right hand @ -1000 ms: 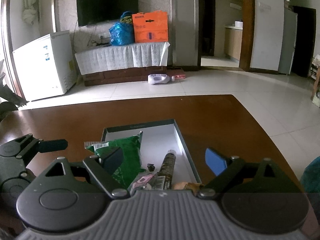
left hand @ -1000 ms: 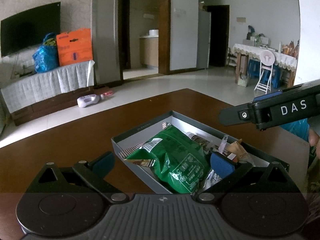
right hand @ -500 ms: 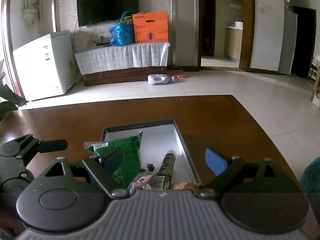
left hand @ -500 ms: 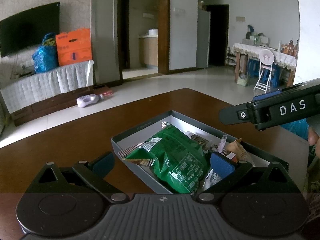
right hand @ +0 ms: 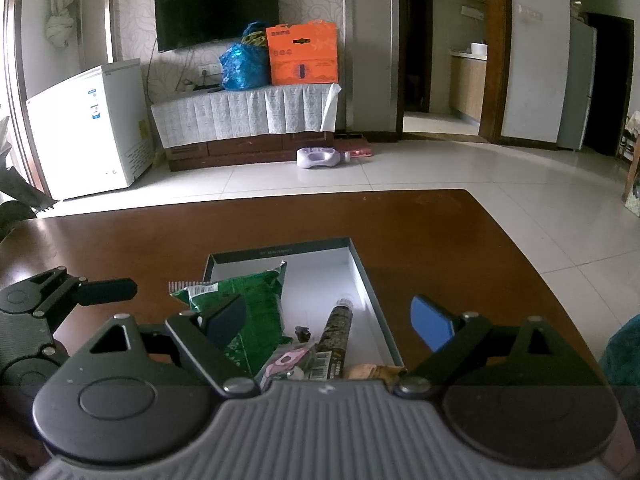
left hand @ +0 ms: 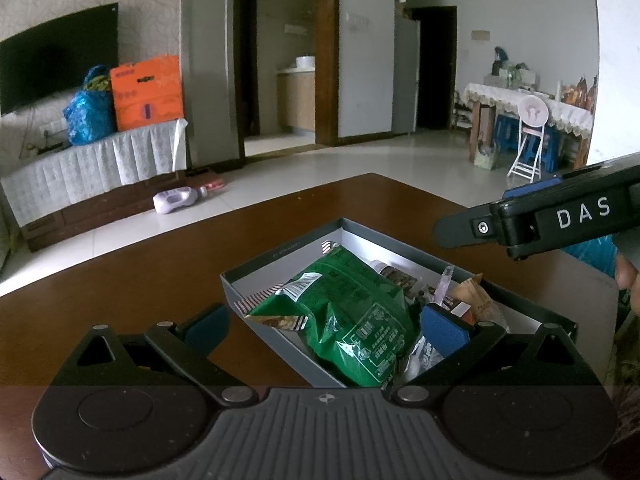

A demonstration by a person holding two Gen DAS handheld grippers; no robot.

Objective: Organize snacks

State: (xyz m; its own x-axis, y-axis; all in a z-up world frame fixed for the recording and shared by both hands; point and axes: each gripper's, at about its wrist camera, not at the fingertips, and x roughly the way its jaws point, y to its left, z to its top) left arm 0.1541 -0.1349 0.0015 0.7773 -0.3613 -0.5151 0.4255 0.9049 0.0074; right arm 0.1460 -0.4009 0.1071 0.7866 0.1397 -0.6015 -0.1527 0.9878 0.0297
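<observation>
Left wrist view: the left claw (left hand: 324, 322) is spread wide, gripping nothing, over the near corner of a grey box (left hand: 256, 264) on the brown tabletop (left hand: 120, 272). A green bag (left hand: 360, 312) lies in the box, partly over its near wall; a tan packet (left hand: 476, 296) and a dark tube (left hand: 394, 274) lie beside it. The right claw (left hand: 452, 234) juts in from the right above the box; its spread cannot be judged here. Behind stand a cloth-covered table (left hand: 528, 102) and a folding chair (left hand: 530, 136).

Right wrist view: the right claw (right hand: 328, 318) is released, empty, above the box (right hand: 374, 300). The bag (right hand: 256, 308) lies left, the tube (right hand: 340, 334) right, a pink packet (right hand: 286, 360) and a tan packet (right hand: 374, 370) nearest. The left claw (right hand: 108, 292) shows at left. Only here: a white freezer (right hand: 88, 132), TV (right hand: 216, 12), orange carton (right hand: 302, 52), blue sack (right hand: 242, 66). A bottle (right hand: 320, 157) lies on the tiled floor.
</observation>
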